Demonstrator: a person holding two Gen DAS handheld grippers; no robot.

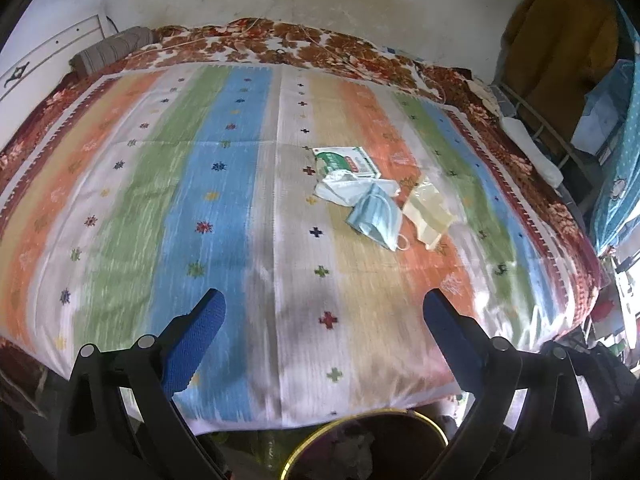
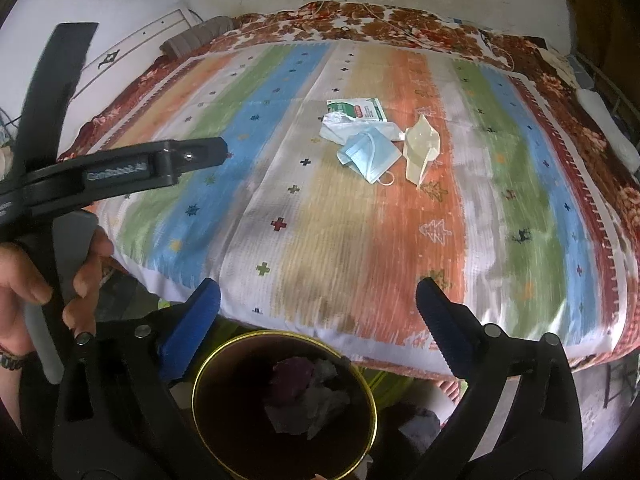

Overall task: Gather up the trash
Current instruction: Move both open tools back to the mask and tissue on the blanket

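Note:
A small pile of trash lies on the striped bed sheet: a green-and-white packet, a crumpled white wrapper, a blue face mask and a clear yellowish plastic bag. A dark bin with a gold rim stands below the bed's near edge with crumpled trash inside. My left gripper is open and empty above the near sheet. My right gripper is open and empty above the bin.
The left gripper's body and the hand holding it fill the left of the right wrist view. A floral blanket lies under the sheet. A wall runs behind the bed. A brown garment and clutter stand to the right.

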